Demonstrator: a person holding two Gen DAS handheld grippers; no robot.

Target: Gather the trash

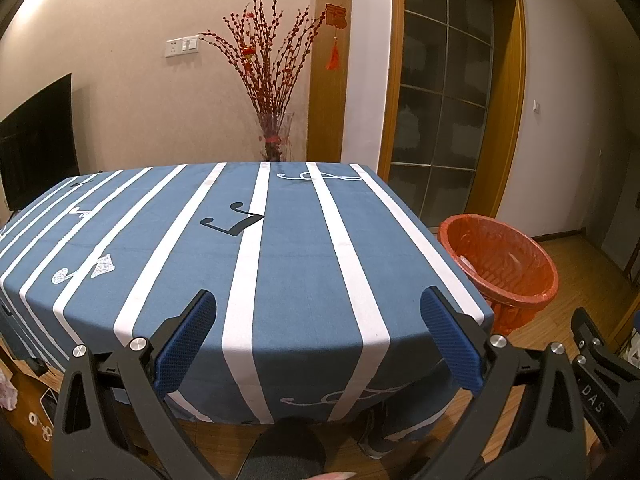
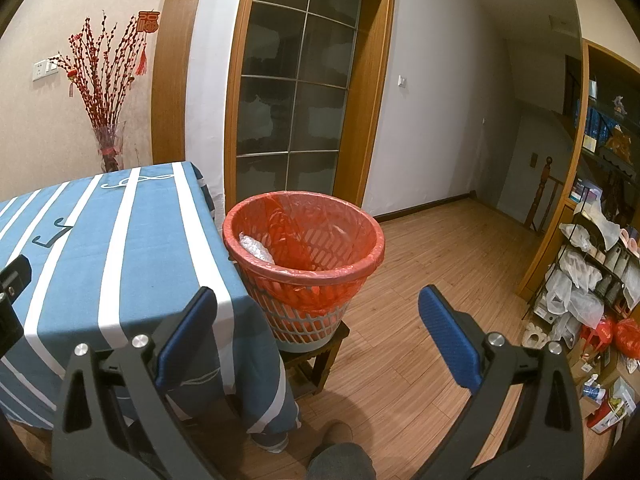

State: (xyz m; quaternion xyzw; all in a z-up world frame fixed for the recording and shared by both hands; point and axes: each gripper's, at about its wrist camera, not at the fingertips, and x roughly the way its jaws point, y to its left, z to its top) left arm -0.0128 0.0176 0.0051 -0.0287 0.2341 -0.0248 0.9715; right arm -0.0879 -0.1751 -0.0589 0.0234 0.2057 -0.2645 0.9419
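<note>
On my left I see the table (image 1: 304, 264) under its blue cloth with white stripes, and my left gripper (image 1: 318, 320) hangs over its near edge with the 2 fingers spread wide, holding nothing. Behind it a vase of red branches (image 1: 272, 80) stands by the wall. Further right, the bin (image 2: 303, 256) with its red liner sits on a small stool (image 2: 320, 356) just beside the table corner, a pale crumpled wrapper (image 2: 256, 250) inside. My right gripper (image 2: 318, 320) hovers near it, fingers apart and empty.

Left hand-held gripper (image 1: 318, 308) spread wide over striped tablecloth (image 1: 288, 264); red-lined bin (image 1: 500, 264) beside table.
</note>
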